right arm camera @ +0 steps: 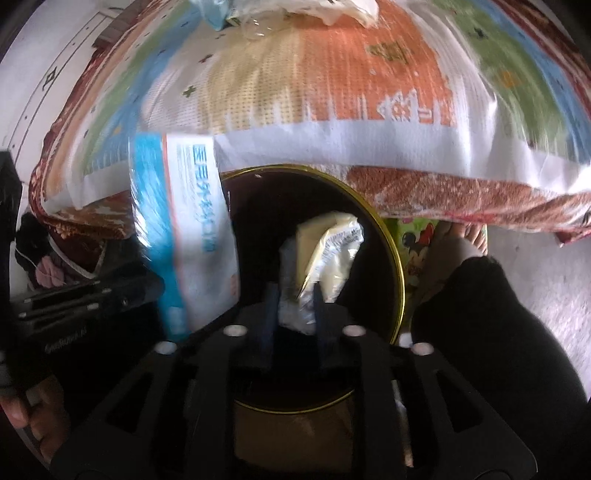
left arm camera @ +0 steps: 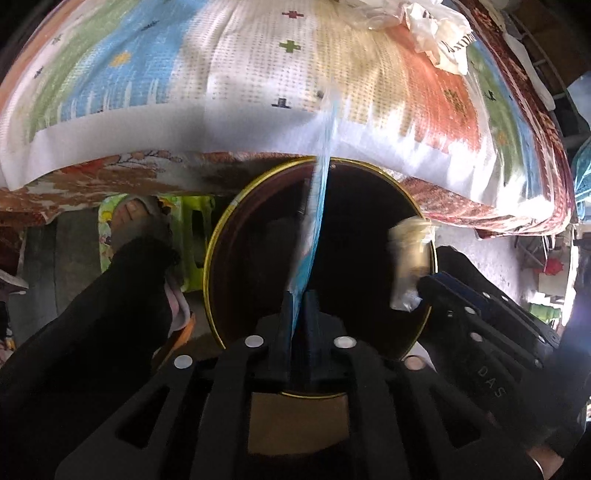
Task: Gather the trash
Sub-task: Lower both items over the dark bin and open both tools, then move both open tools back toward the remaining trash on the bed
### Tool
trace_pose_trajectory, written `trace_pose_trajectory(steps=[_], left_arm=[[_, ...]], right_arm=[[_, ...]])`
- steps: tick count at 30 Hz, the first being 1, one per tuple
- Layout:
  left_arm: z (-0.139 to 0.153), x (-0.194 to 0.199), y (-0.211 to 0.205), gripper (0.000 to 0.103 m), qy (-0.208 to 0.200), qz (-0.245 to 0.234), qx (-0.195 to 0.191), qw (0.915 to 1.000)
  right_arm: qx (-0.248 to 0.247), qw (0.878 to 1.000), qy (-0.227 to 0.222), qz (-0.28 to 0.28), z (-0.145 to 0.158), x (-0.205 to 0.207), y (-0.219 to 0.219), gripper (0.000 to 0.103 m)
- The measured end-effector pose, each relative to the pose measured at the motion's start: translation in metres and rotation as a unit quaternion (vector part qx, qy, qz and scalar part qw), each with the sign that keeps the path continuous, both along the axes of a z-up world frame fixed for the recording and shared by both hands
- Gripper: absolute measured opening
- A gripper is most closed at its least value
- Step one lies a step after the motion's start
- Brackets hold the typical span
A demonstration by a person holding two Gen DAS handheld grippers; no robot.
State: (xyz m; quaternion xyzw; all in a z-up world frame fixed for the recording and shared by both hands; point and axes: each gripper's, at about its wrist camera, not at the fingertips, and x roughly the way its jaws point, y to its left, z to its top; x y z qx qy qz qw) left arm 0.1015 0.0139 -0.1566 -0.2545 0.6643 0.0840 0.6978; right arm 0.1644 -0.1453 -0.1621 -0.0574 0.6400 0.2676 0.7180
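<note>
Both tongs point steeply down over the mouth of a dark round bin (left arm camera: 402, 206) with a gold rim, which stands on the floor just in front of a bed covered by a colourful patterned mat (left arm camera: 229, 74). The left tongs (left arm camera: 298, 314) have a flat blue-and-white packet (left arm camera: 314, 221) between their fingers, seen edge-on and hanging over the bin; the jaws stand only a little apart, and whether the pads press it cannot be told. The right tongs (right arm camera: 295, 306) have a crumpled cream-and-silver wrapper (right arm camera: 325, 251) between their slightly parted fingers, above the bin's opening. More crumpled wrappers (left arm camera: 436, 33) lie on the mat near its far edge. A dark-clad leg (left arm camera: 122, 295) stands beside the bin.
</note>
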Motion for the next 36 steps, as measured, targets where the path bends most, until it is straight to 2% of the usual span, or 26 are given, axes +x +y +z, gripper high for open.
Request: trace_pose_trajectory(steps=[1, 5, 8, 13, 15, 19, 22, 26, 33, 36], left_arm=[[0.001, 0.000, 0.001, 0.029, -0.002, 0.002, 0.002, 1.0000], [0.004, 0.000, 0.007, 0.033, -0.012, 0.018, 0.006, 0.9997], [0.010, 0.000, 0.010, 0.037, -0.024, 0.026, 0.009, 0.9993], [0.024, 0.003, 0.024, 0.049, -0.050, 0.045, 0.026, 0.9974], [0.031, 0.005, 0.032, 0.054, -0.065, 0.056, 0.021, 0.9961], [0.049, 0.011, 0.040, 0.067, -0.098, 0.068, 0.034, 0.9923], [0.060, 0.016, 0.044, 0.074, -0.121, 0.073, 0.037, 0.9893], [0.070, 0.022, 0.050, 0.079, -0.139, 0.075, 0.039, 0.9867], [0.093, 0.038, 0.064, 0.090, -0.187, 0.075, 0.024, 0.9793], [0.103, 0.049, 0.068, 0.092, -0.207, 0.074, 0.035, 0.9749]], right_arm=[[0.000, 1.000, 0.000, -0.001, 0.000, 0.000, 0.000, 0.027], [0.004, 1.000, -0.011, -0.007, 0.003, 0.002, -0.001, 0.035], [0.009, 1.000, -0.020, -0.012, 0.009, 0.004, -0.002, 0.036], [0.020, 0.997, -0.072, -0.023, 0.034, 0.009, -0.007, 0.040], [0.026, 0.996, -0.087, -0.026, 0.042, 0.012, -0.011, 0.044], [0.041, 0.993, -0.102, -0.032, 0.057, 0.018, -0.016, 0.046], [0.054, 0.992, -0.111, -0.032, 0.067, 0.021, -0.017, 0.051], [0.060, 0.988, -0.138, -0.027, 0.082, 0.026, -0.015, 0.057], [0.078, 0.985, -0.152, -0.017, 0.105, 0.046, -0.015, 0.061], [0.080, 0.984, -0.160, -0.018, 0.114, 0.053, -0.019, 0.065]])
